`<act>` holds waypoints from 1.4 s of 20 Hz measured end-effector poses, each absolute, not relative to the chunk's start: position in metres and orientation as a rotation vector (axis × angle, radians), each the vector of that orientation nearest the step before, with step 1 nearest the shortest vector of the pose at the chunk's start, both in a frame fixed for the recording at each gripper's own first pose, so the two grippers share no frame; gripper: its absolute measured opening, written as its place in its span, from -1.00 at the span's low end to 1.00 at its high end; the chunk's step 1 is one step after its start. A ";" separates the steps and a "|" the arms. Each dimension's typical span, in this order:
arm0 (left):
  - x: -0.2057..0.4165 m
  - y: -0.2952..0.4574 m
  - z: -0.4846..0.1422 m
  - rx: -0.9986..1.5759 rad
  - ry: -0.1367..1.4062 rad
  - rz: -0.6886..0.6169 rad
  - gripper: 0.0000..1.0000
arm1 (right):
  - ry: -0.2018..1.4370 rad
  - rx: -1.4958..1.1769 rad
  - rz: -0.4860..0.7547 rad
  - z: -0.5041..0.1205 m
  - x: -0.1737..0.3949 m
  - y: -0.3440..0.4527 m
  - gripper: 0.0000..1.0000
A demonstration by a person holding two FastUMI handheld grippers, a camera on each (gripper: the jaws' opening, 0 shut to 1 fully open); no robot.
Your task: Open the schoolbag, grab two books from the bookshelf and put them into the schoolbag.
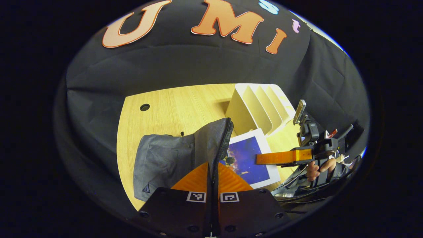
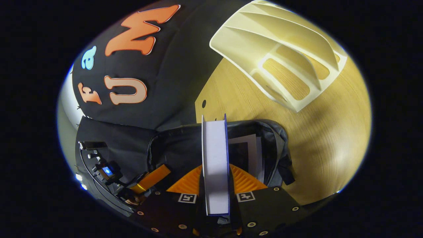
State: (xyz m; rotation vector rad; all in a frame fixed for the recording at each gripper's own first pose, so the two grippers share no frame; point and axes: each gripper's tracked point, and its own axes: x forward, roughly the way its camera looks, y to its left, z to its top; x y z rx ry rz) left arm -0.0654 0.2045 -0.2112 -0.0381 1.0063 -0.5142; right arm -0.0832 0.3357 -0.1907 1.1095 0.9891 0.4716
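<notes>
Clamping a book (image 2: pixel 215 165) edge-on, the right gripper (image 2: pixel 216 195) holds it lengthwise just above the bag's (image 2: pixel 185 145) mouth. The left gripper (image 1: pixel 213 180) pinches the bag's zipper edge.

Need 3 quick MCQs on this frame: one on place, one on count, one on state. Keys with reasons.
1. The blue-covered book is:
A. in a rack slot
B. in the right hand-held gripper, at the schoolbag mouth
C. lying on the floor

2. Books standing in the bookshelf:
A. none
B. two
C. four

3. The left hand-held gripper is:
A. open, apart from the bag
B. shut on a book
C. shut on the schoolbag's zipper edge

Key:
1 B: the right gripper view shows both fingers pressing the book over the open bag.
2 A: every slot shows bare dividers.
3 C: the left gripper view shows the fingers closed with the bag's edge between them.
</notes>
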 end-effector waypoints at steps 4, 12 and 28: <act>-0.071 0.199 -0.209 -0.040 1.008 -0.517 -0.96 | 0.945 1.136 0.472 -0.198 -0.080 0.348 -0.42; -0.081 0.166 -0.209 0.028 1.013 -0.586 -0.96 | 0.914 1.121 0.507 -0.214 -0.080 0.385 -0.42; -0.082 0.167 -0.231 0.000 1.001 -0.553 -0.96 | 1.047 0.747 0.427 -0.251 -0.079 0.357 0.48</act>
